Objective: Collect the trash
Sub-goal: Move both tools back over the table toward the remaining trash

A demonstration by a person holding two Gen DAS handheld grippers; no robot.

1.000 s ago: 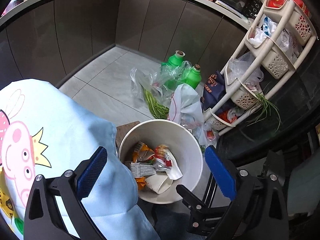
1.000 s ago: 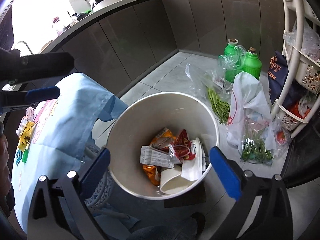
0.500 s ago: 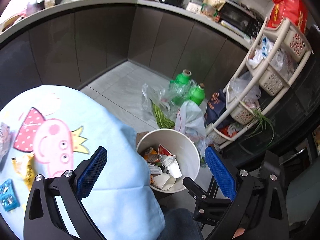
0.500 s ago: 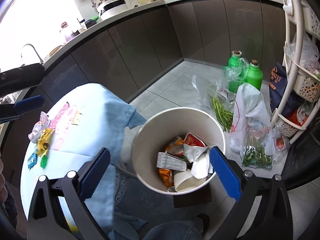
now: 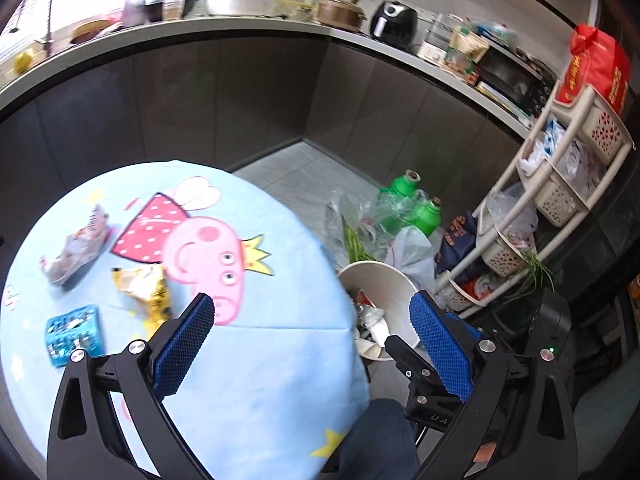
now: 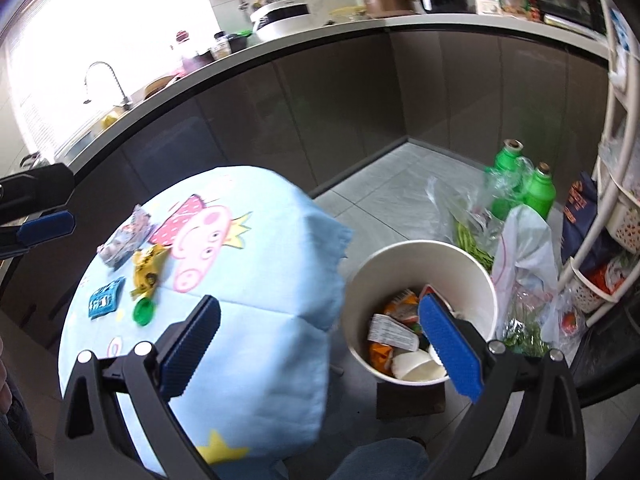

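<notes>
A: What changed?
B: Both views swung from the bin (image 6: 420,316) back to the surface (image 5: 248,344); each hand-held gripper, left (image 5: 312,340) and right (image 6: 320,348), gapes empty.
A: Trash?
B: Wrappers (image 5: 144,288) remain far-left.

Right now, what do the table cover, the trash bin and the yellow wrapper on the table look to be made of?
Table cover: soft matte woven cloth, going by its fold creases and drooping edge. Trash bin: smooth off-white wall, probably plastic, though coated paperboard is possible. Yellow wrapper: thin, crinkled, slightly glossy printed film, likely plastic or foil laminate; blur hides the detail.
</notes>
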